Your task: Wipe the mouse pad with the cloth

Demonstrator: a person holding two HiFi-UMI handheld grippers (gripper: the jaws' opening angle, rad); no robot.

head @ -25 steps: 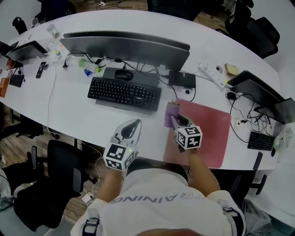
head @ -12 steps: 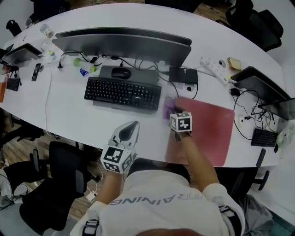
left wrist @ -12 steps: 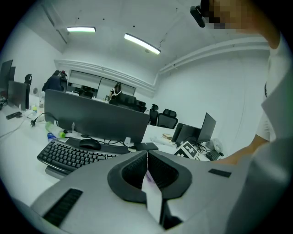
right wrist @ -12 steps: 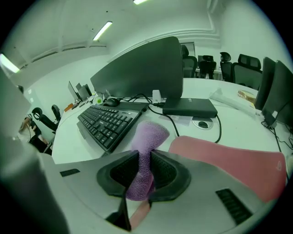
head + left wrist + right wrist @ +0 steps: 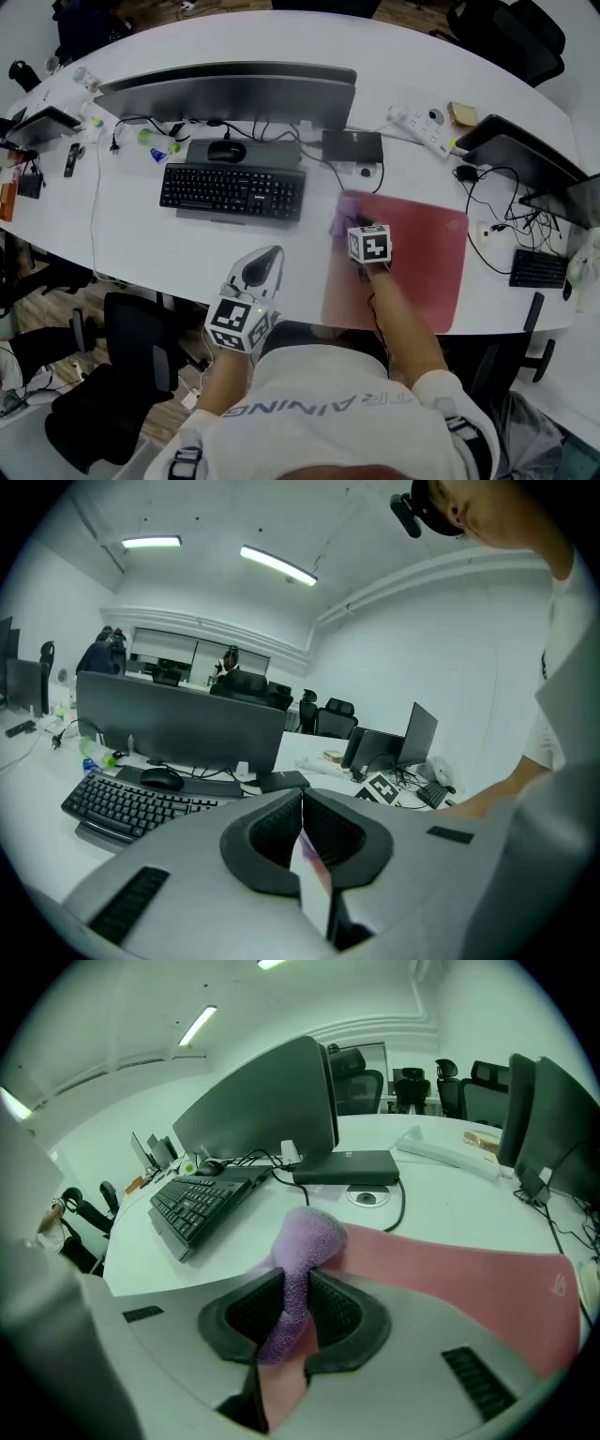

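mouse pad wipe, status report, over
Right gripper shut on purple cloth at mouse pad far left corner. Left gripper shut, empty, by near desk edge. Nothing else on pad.

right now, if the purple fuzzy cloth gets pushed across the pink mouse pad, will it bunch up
Probably floppy: the purple fuzzy cloth squeezes thin in the right gripper and bulges beyond its jaws. Its pile looks grippy, so it may bunch on the pink mouse pad rather than glide.
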